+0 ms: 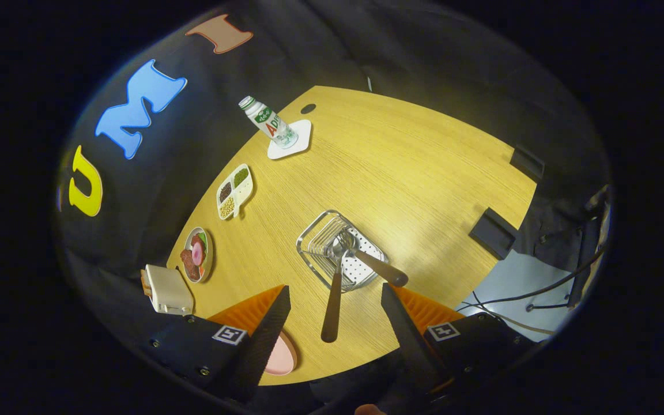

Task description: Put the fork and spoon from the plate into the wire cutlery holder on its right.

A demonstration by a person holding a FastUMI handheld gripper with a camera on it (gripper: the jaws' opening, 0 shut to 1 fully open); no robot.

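The wire cutlery holder (340, 256) stands on the wooden table (412, 173), just beyond my fingertips. Two brown-handled utensils lean in it with their heads down in the basket. One long handle (332, 308) points back between my fingers. The other handle (384, 270) slants toward my right finger. The head on that second one looks like fork tines (346, 236), and the first seems to be the spoon. The pink plate (283, 354) lies at the table's near edge, half hidden behind my left finger (268, 328). My gripper (335, 288) hangs above the table, open and holding nothing.
Left of the holder are a toaster (168, 290), a plate of food (196, 255) and a divided dish of beans (234, 191). A bottle (268, 122) stands on a white coaster at the back. Black blocks (493, 232) sit at the table's right edge, with cables on the floor beyond it.
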